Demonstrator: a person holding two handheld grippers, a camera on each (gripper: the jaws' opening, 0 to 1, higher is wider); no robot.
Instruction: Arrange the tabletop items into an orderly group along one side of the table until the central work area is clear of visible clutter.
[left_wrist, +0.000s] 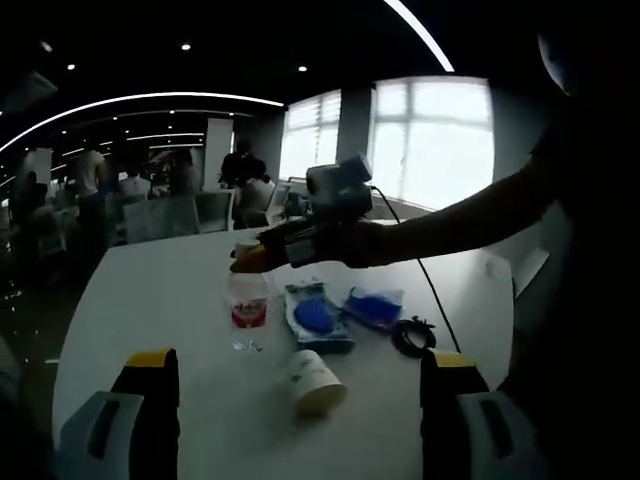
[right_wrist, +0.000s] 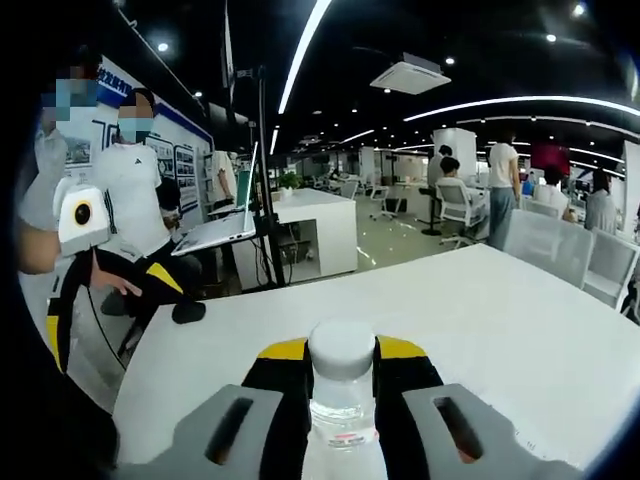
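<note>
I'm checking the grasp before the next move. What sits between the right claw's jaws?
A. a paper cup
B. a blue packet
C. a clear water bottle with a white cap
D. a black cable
C: in the right gripper view, the water bottle stands between the jaws of the right claw, white cap up; the paper cup lies elsewhere on the table.

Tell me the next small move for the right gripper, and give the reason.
Probably close the right gripper on the clear plastic water bottle with the white cap and lift it. Its jaws already flank the bottle's neck, and the bottle stands mid-table beside the tipped paper cup and blue packets.
</note>
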